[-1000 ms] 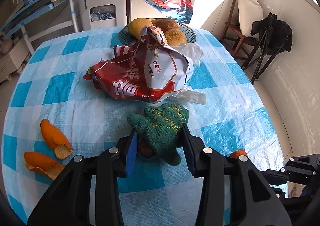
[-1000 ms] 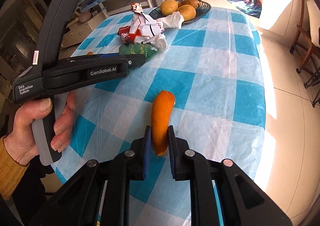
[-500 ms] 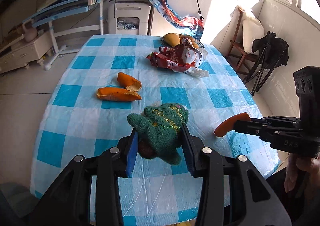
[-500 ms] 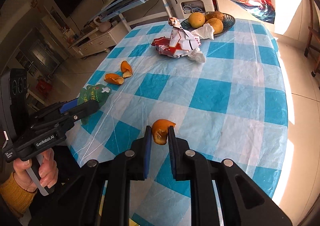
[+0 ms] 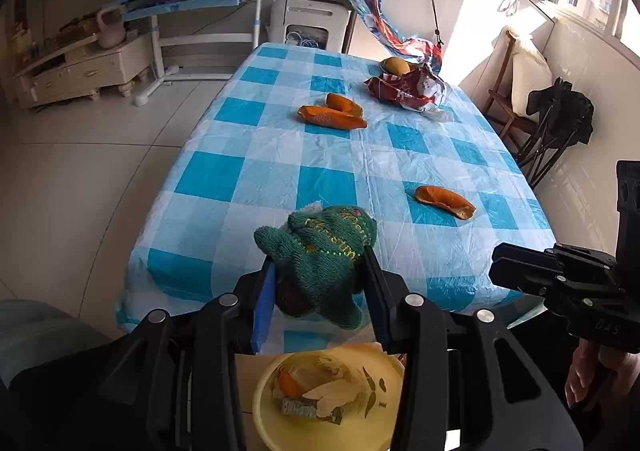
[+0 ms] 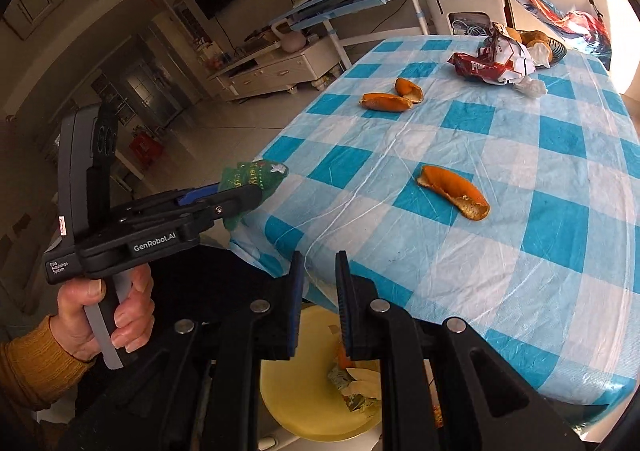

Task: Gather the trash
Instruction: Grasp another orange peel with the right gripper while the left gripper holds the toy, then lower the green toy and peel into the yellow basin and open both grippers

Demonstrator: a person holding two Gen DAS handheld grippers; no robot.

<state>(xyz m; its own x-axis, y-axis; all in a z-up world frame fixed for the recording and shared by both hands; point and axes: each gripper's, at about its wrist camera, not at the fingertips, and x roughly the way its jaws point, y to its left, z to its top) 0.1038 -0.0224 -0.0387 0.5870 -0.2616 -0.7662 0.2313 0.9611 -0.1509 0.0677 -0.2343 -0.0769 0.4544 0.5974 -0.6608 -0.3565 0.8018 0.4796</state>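
Both tongs held off the near edge of the checked table (image 5: 248,187), above a yellow bin (image 5: 276,431); bare cloth between edge and lone orange peel (image 6: 454,191). Two more peels (image 5: 332,115) and red wrapper (image 5: 404,89) mid-to-far table; fruit bowl (image 6: 558,49) at far end. Bin contents: peel piece, paper scraps. Left gripper (image 5: 318,283) clenched on green knitted toy (image 5: 324,251), over bin. Right gripper (image 6: 318,299) slightly parted, empty, above bin.
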